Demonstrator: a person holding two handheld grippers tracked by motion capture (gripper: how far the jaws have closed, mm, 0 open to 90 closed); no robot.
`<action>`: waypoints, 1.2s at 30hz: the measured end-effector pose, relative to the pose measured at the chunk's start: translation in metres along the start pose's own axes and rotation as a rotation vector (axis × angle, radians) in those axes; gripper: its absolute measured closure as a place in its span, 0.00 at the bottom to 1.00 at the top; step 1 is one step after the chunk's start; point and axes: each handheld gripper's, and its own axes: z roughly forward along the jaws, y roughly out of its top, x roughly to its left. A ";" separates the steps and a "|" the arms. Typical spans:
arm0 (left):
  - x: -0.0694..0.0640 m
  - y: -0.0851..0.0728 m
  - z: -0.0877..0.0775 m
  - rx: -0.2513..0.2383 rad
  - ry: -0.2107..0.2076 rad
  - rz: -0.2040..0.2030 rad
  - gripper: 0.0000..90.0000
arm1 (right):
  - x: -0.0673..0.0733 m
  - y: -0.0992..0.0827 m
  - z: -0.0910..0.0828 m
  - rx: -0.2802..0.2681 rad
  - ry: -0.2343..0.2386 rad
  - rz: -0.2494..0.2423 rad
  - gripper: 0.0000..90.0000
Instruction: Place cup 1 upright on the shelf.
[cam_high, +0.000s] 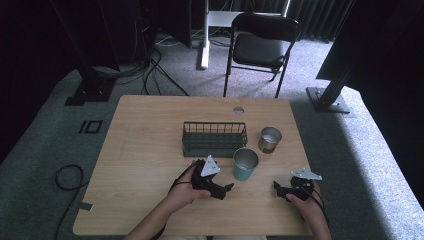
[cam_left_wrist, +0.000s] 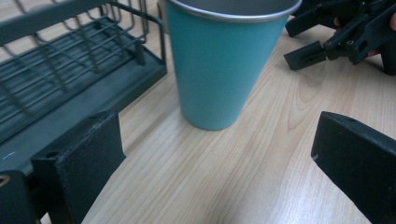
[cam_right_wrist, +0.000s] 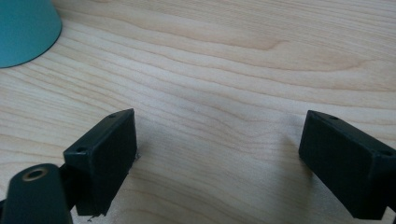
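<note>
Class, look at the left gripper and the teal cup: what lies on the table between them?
Nothing: the left gripper view shows only bare wood between the open left gripper and the teal cup. The wire rack sits off to one side.

Thing: teal cup (cam_high: 245, 163), seen close in the left gripper view (cam_left_wrist: 219, 65).
Look: teal outside, bare metal rim and inside, walls narrowing toward the base.
Pose: upright, mouth up, on the wooden table.
Place: near the table's middle, toward 4 o'clock; just beside the wire rack's near right corner.
Contact: nothing grips it.
</note>
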 end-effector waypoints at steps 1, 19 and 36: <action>-0.001 0.001 0.003 0.003 0.000 0.009 0.03 | 0.000 0.000 0.000 0.000 0.000 0.000 0.12; -0.003 0.021 0.035 -0.051 -0.010 -0.010 0.03 | 0.000 0.000 0.000 0.000 0.000 0.000 0.12; -0.002 0.031 0.062 -0.097 0.035 -0.029 0.03 | 0.000 0.000 0.000 -0.001 0.001 0.000 0.12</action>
